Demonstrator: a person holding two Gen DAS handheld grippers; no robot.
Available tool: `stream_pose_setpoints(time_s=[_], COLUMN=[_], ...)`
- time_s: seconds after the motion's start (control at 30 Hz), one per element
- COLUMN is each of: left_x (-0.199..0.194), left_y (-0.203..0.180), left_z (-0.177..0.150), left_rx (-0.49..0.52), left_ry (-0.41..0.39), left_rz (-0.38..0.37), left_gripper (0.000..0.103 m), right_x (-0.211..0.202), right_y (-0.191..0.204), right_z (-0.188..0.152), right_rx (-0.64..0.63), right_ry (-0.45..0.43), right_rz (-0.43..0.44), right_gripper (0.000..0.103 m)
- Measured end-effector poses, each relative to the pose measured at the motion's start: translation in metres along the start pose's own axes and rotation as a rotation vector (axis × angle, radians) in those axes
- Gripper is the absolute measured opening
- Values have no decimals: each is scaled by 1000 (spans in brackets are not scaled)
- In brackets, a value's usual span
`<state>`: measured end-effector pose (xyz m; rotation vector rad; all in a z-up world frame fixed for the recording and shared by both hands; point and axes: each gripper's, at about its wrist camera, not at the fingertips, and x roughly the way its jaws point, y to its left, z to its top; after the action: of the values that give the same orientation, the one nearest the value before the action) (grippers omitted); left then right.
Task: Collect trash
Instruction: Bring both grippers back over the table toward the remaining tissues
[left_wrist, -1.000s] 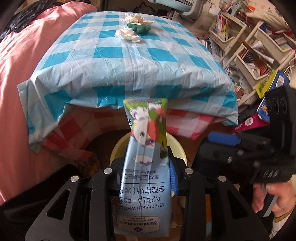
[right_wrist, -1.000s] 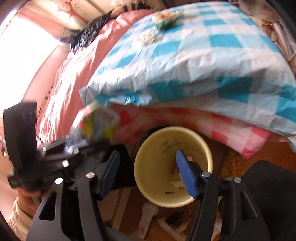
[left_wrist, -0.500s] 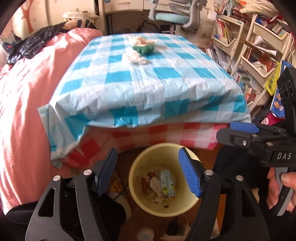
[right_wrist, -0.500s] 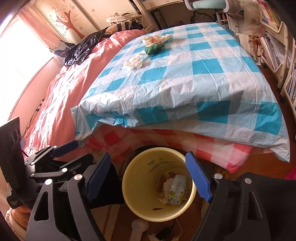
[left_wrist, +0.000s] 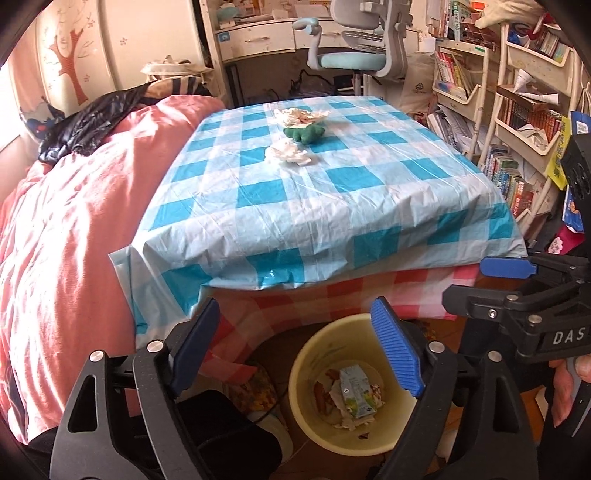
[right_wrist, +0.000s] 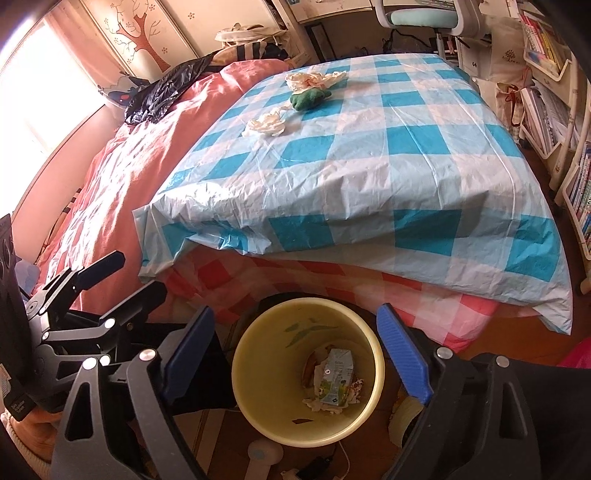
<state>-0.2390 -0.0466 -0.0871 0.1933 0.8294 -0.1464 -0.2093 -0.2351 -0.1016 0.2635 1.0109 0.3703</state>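
The printed milk carton (left_wrist: 355, 392), a second ago pinched in the left gripper (left_wrist: 295, 349), now lies in the round yellow plastic bin (left_wrist: 306, 402); both grippers' jaws have just been opening and stand spread, empty, the right gripper (right_wrist: 295, 352) too; crumpled white tissues (left_wrist: 289, 155) remain on the blue checked cloth (left_wrist: 369, 206), probably next.

One yellow bin (right_wrist: 258, 417) stands at the lower middle of the frame, with one milk carton (right_wrist: 335, 376) lying inside among scraps too jumbled to count. On the checked tabletop (right_wrist: 406, 158) in the upper middle lie two crumpled tissue wads (right_wrist: 266, 124) (right_wrist: 312, 79) and one green soft toy (right_wrist: 308, 98). One office chair (left_wrist: 364, 51) stands at the top.
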Motion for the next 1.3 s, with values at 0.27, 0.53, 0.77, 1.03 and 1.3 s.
stream_pose_setpoints(time_s=[0.27, 0.53, 0.77, 1.03, 1.3], left_x=[4, 2, 1, -5, -18], left_y=[12, 22, 24, 28, 38], left_z=[2, 3, 4, 7, 17], left_rx=[-56, -111, -125, -152, -195], left_ry=[-9, -21, -25, -60, -130], left_rz=[42, 46, 47, 63, 57], left_gripper=[84, 87, 88, 88, 88], right_x=[-3, 0, 2, -3, -5], right_y=[-2, 0, 4, 6, 18], right_z=[1, 2, 2, 2, 6], right_rx=[7, -3, -25, -38, -78], right_ry=[-21, -27, -27, -67, -121], right_rz=[-13, -41, -58, -78, -130], right_gripper=[88, 90, 90, 90, 91])
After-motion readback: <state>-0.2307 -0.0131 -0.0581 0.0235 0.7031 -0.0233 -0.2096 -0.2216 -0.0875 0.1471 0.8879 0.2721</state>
